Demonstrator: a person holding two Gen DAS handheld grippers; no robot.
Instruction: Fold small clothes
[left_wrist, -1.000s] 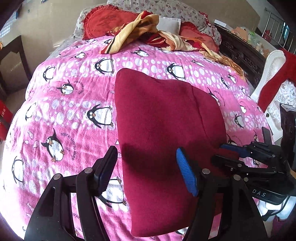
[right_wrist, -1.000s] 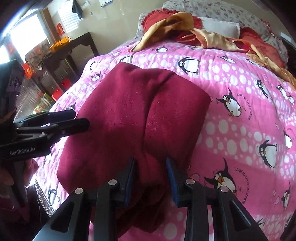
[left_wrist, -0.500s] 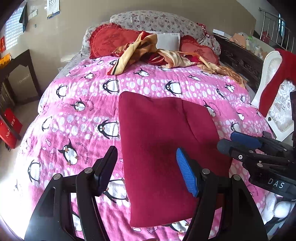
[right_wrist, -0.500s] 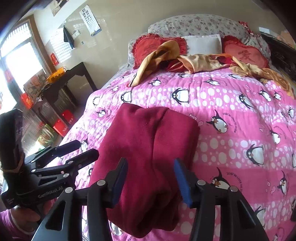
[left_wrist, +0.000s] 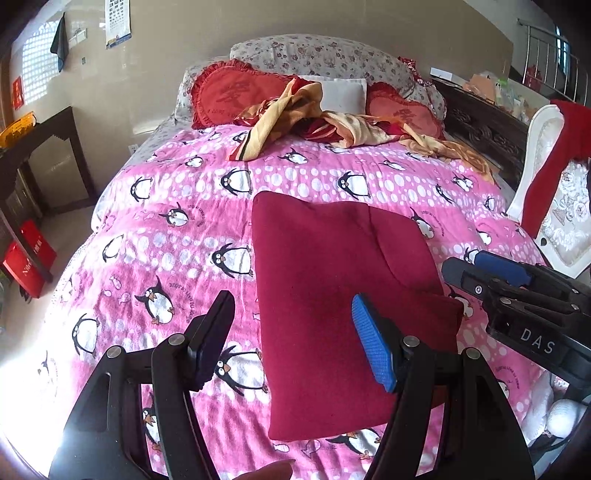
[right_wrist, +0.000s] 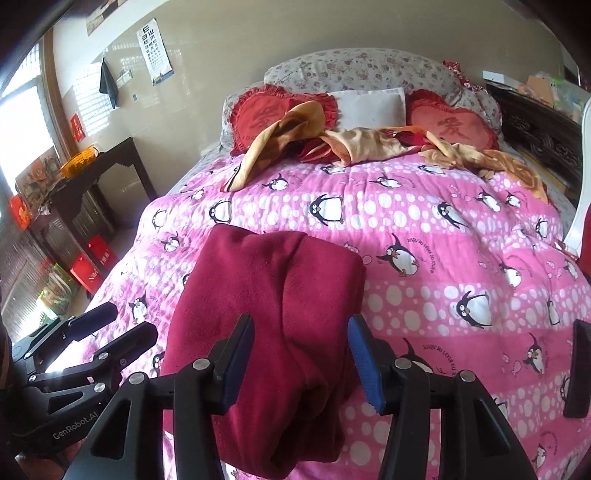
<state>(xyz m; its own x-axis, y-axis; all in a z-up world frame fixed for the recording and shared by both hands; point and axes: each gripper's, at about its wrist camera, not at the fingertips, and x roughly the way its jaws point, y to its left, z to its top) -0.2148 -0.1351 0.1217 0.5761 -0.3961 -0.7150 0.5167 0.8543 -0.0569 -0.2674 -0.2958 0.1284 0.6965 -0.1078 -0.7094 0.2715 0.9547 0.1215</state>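
A dark red fleece garment lies folded into a rough rectangle on the pink penguin blanket. My left gripper hovers above its near left edge, open, with nothing between the pads. My right gripper hangs over the garment's near right end, where the cloth bunches into a thick fold. Its jaws stand open and clear of the cloth. Each gripper shows in the other's view: the right gripper beside the garment's right edge, the left gripper off its left side.
A heap of yellow and red clothes and several pillows lie at the head of the bed. A dark side table and red boxes stand at the left. A white chair draped in red cloth stands at the right.
Both grippers have lifted and tipped up, so more of the room shows. The right jaws, narrow over the garment's near fold a second ago, have spread apart. The garment stays flat.
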